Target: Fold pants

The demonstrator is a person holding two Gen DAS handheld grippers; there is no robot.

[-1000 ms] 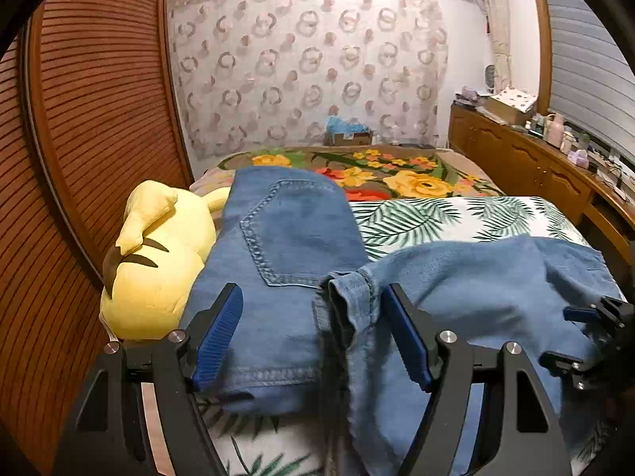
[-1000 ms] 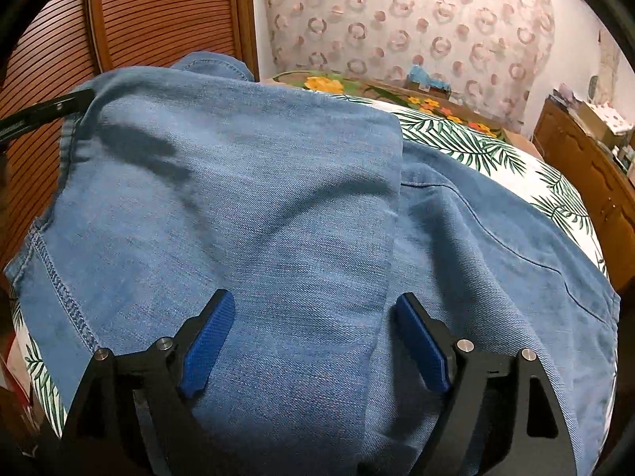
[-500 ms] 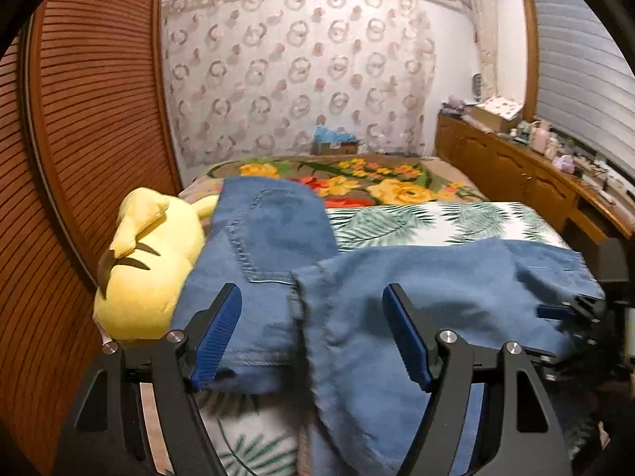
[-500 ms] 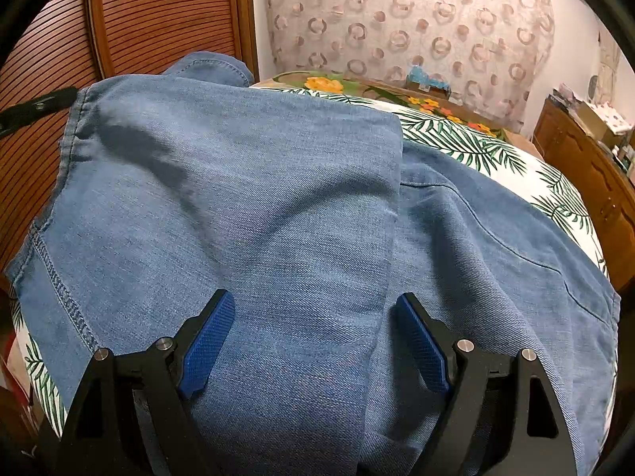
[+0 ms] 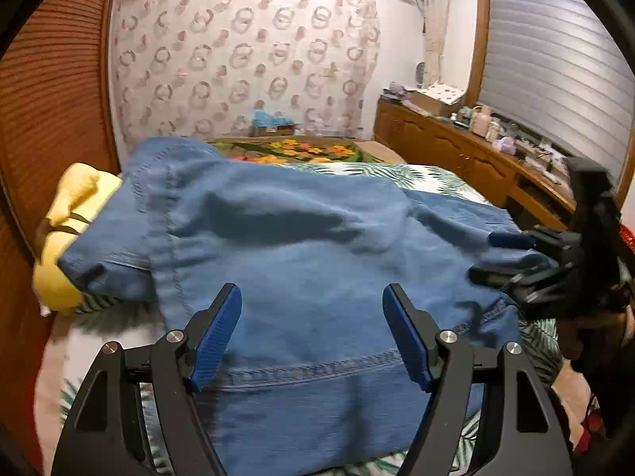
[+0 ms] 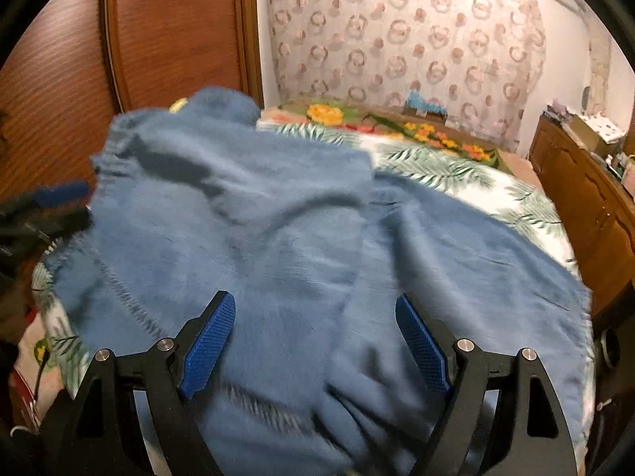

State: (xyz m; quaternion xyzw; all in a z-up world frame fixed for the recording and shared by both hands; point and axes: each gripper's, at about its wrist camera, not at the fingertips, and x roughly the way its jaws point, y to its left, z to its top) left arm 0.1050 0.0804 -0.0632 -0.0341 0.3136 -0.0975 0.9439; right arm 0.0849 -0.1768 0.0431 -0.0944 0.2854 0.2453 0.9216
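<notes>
The jeans (image 5: 301, 238) lie spread in folded layers across the bed (image 5: 432, 178), one end draped over a yellow plush toy (image 5: 67, 234). Left gripper (image 5: 312, 333) hangs over the near hem, jaws wide, gripping nothing. Right gripper (image 6: 315, 341) likewise, jaws wide apart above the denim, pads clear of the cloth.

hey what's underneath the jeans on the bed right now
The jeans lie on a leaf-print bedspread, visible around their edges. Their far left end rests against a yellow plush toy. Anything under the middle is covered.
</notes>
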